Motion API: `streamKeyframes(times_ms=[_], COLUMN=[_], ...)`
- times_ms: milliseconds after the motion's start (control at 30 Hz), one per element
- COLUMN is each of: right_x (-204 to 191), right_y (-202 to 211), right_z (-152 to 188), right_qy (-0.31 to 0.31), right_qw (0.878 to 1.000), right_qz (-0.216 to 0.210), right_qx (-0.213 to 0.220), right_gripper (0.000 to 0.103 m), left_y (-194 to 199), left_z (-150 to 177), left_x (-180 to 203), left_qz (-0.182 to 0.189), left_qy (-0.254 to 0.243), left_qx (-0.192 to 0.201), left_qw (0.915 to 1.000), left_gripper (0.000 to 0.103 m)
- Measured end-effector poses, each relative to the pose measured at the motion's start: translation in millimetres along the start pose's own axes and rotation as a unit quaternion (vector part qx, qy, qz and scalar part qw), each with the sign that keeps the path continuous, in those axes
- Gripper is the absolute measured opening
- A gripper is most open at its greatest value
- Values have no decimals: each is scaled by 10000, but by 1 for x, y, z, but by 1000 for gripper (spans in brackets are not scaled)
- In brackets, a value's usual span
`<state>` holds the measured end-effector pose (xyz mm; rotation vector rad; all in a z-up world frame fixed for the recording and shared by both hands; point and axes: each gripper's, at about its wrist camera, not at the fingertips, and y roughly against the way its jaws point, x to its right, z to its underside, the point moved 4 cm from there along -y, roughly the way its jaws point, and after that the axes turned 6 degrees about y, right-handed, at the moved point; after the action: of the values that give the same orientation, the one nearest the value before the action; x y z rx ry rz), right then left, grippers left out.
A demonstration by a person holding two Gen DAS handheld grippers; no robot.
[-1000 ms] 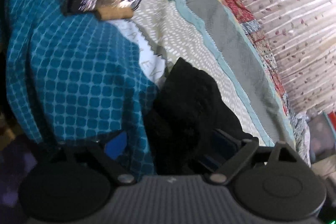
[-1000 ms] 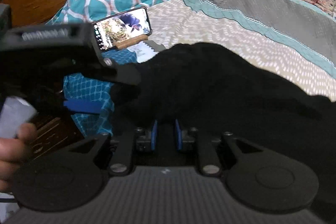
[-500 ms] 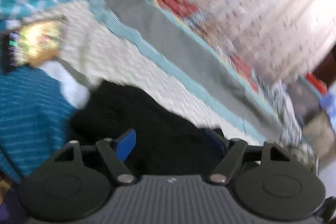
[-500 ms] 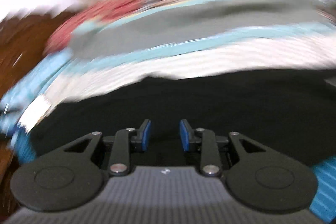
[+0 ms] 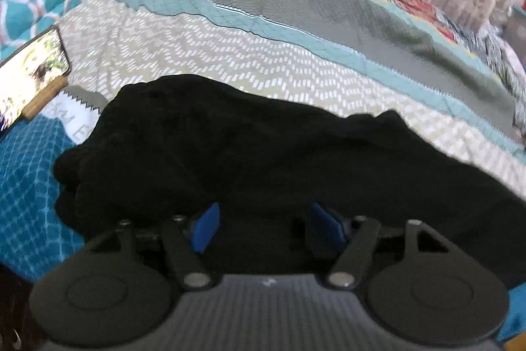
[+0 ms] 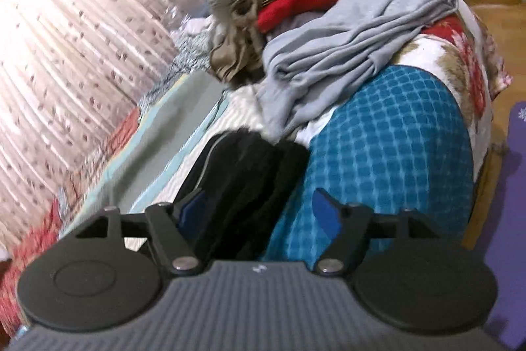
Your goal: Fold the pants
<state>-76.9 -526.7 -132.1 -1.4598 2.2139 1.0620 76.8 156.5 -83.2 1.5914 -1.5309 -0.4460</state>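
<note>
Right hand-held gripper [image 6: 259, 216] has just spread, releasing the pants [image 6: 243, 173]; left hand-held gripper [image 5: 263, 226], half-spread, narrows over them for another fold.

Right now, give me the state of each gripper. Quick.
Left gripper: open, jaws just closing, over the black pants, not gripping.
Right gripper: open, jaws just opening, holding nothing.

Left wrist view: looks from close behind the left tongs [image 5: 261, 227], angled down across the bed [image 5: 230, 61] toward its headboard end. Right wrist view: looks from behind the right tongs [image 6: 258, 214], along the bed's other end. Both views share the black pants [image 5: 263, 153] directly ahead of the tongs.
</note>
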Motion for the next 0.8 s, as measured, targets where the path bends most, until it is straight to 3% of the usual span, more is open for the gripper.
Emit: streamKeyframes(times_ms=[100, 233, 267, 367, 533, 633, 800], right_x=[4, -2, -5, -13, -31, -65, -149], right_y=[-21, -34, -33, -37, -16, -6, 11], right_z=[-7, -12, -15, -19, -25, -27, 0], right_qy=[-44, 162, 268, 794, 1259, 1632, 2648], right_qw=[10000, 9998, 9996, 9965, 9920, 9855, 9562], right_qz=[-17, -76, -101, -66, -103, -377, -1219], right_qx=[-34, -74, -63, -243, 79, 261, 269], right_gripper=[74, 73, 67, 23, 22, 22, 22], left_y=[8, 9, 8, 3, -8, -9, -2], left_z=[0, 2, 2, 7, 11, 11, 10], left_x=[8, 28, 33, 47, 56, 56, 54], left_qz=[72, 76, 89, 155, 304, 487, 857], left_qy=[246, 142, 93, -28, 44, 167, 280], left_qx=[-83, -130, -133, -211, -417, -469, -416], left_qw=[9996, 9998, 9998, 9997, 9987, 9976, 9951], left_gripper=[67, 67, 67, 67, 67, 67, 67])
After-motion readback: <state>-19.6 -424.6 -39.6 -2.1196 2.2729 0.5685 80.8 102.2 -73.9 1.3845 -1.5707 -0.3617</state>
